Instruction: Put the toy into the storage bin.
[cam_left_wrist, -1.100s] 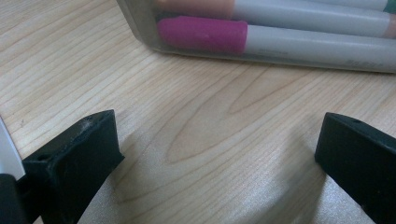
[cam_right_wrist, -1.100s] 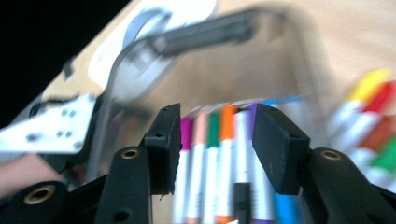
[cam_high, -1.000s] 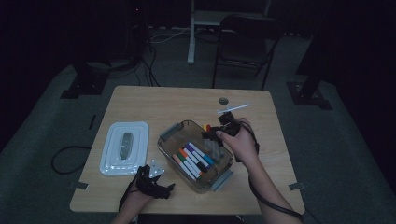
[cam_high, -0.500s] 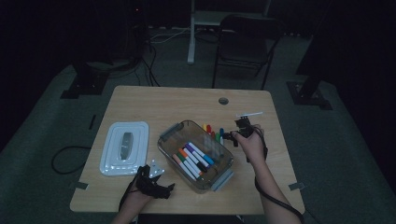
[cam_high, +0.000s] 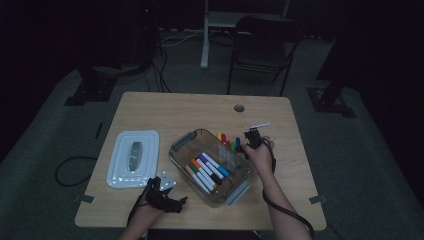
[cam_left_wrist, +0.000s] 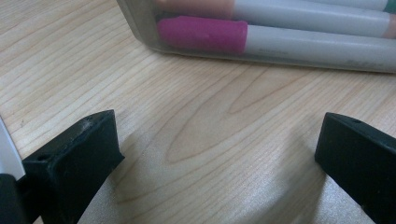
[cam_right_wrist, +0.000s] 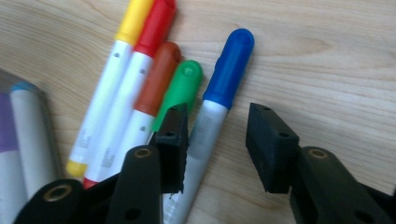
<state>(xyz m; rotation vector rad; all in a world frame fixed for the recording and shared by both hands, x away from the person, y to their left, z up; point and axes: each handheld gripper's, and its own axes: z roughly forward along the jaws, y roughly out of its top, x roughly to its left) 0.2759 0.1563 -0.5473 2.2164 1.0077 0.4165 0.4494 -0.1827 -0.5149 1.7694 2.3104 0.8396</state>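
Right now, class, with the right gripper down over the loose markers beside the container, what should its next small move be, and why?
Probably close the jaws a little further. The right gripper has just been closing, and its jaws straddle the blue-capped marker on the table, one pad beside its barrel, the other still apart. It lies outermost, next to the green-capped marker.

Overhead table (cam_high: 150, 107) view; two close-ups

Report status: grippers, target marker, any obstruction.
Right hand-held gripper open, jaws closing astride the blue-capped marker, no grip yet. Left hand-held gripper open, nothing between its jaws. Green-capped marker crowds the left jaw.
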